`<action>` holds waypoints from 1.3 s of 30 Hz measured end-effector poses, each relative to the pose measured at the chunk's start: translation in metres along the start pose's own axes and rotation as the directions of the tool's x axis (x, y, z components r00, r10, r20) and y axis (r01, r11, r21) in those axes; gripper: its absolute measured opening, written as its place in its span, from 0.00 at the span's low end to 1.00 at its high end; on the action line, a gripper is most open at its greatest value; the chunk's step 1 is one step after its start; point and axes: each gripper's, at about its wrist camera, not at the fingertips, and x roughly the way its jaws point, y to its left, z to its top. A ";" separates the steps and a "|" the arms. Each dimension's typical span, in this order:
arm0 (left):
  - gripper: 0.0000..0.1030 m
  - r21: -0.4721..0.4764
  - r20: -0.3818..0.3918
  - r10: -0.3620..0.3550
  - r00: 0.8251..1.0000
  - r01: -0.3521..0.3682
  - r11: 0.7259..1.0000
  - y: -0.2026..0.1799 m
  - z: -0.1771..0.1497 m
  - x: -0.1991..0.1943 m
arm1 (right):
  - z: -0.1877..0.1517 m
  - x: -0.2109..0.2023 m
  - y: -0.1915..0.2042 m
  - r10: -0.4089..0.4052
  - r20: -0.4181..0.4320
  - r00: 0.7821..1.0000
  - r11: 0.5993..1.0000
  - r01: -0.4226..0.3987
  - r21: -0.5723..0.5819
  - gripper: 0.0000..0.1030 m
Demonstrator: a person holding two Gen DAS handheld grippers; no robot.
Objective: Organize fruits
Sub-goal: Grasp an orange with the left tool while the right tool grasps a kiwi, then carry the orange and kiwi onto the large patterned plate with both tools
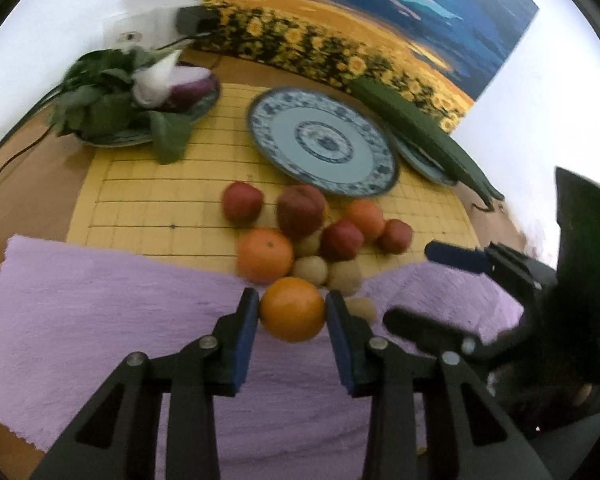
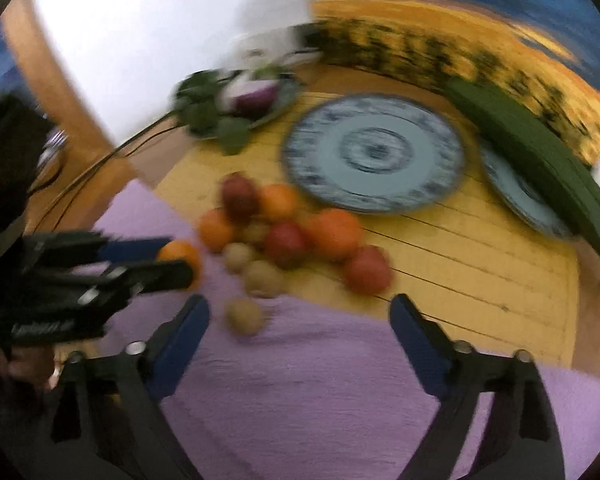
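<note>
Left claw [image 1: 292, 312] grips the orange [image 1: 292, 309], seemingly near its edge; it could slip. Right claw [image 2: 300, 316] gapes, empty.

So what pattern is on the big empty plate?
Blue and white floral rings on the plate; left wrist view is sharpest.

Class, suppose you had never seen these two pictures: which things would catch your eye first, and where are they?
First, the orange held between the left gripper pads, over the purple towel. Behind it, a heap of oranges, red apples and small brown fruits lies on the yellow mat. Farther back sits the empty blue-and-white plate, and the right gripper hangs open.
</note>
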 end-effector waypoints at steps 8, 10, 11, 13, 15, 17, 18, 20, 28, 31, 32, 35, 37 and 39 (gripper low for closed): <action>0.35 -0.043 0.014 0.007 1.000 -0.006 0.999 0.008 -0.002 -0.005 | 0.004 0.021 0.010 0.058 -0.062 0.996 0.998 -0.059 -0.026 0.27; 0.35 -0.042 0.015 0.008 1.000 -0.007 0.999 0.007 -0.003 -0.005 | 0.005 0.023 0.013 0.066 -0.078 0.995 0.997 -0.069 -0.037 0.27; 0.35 -0.045 0.013 0.008 1.000 -0.008 0.999 0.008 -0.004 -0.004 | 0.004 0.025 0.015 0.072 -0.091 0.993 0.996 -0.076 -0.046 0.27; 0.35 -0.052 0.010 0.005 1.000 -0.005 0.999 0.009 -0.004 -0.004 | 0.003 0.029 0.019 0.084 -0.116 0.990 0.994 -0.091 -0.056 0.27; 0.35 -0.055 0.005 0.006 1.000 -0.005 0.998 0.009 -0.004 -0.003 | -0.001 0.033 0.023 0.097 -0.142 0.985 0.993 -0.105 -0.056 0.25; 0.35 -0.051 0.003 0.008 1.000 -0.008 0.999 0.009 -0.004 -0.003 | -0.001 0.031 0.024 0.093 -0.134 0.987 0.993 -0.102 -0.058 0.25; 0.35 -0.050 0.004 0.009 1.000 -0.009 0.999 0.008 -0.004 -0.003 | 0.000 0.030 0.024 0.088 -0.130 0.988 0.994 -0.096 -0.060 0.25; 0.35 -0.049 0.009 0.010 1.000 -0.010 0.999 0.009 -0.004 -0.004 | 0.002 0.022 0.021 0.083 -0.100 0.992 0.995 -0.088 -0.050 0.25; 0.35 -0.033 0.020 -0.011 1.000 0.011 0.999 0.003 0.001 -0.006 | 0.008 0.005 0.006 0.088 -0.008 0.996 0.996 -0.088 0.025 0.25; 0.35 -0.016 0.033 -0.014 0.999 0.015 1.000 -0.003 0.006 -0.009 | 0.008 0.002 0.005 0.092 0.006 0.996 0.995 -0.092 0.028 0.25; 0.35 -0.012 0.036 -0.017 0.999 0.017 1.000 -0.005 0.008 -0.009 | 0.009 0.002 0.005 0.097 0.011 0.995 0.995 -0.097 0.028 0.25; 0.35 -0.001 0.047 -0.017 0.999 0.017 1.000 -0.008 0.017 -0.010 | 0.011 -0.004 0.003 0.101 0.030 0.994 0.994 -0.102 0.033 0.25; 0.35 0.005 0.057 -0.019 0.998 0.018 1.000 -0.009 0.024 -0.010 | 0.015 -0.004 0.001 0.099 0.042 0.994 0.994 -0.101 0.039 0.25; 0.35 0.013 0.069 -0.019 0.997 0.018 1.000 -0.011 0.031 -0.010 | 0.021 -0.005 -0.003 0.099 0.057 0.993 0.994 -0.102 0.050 0.25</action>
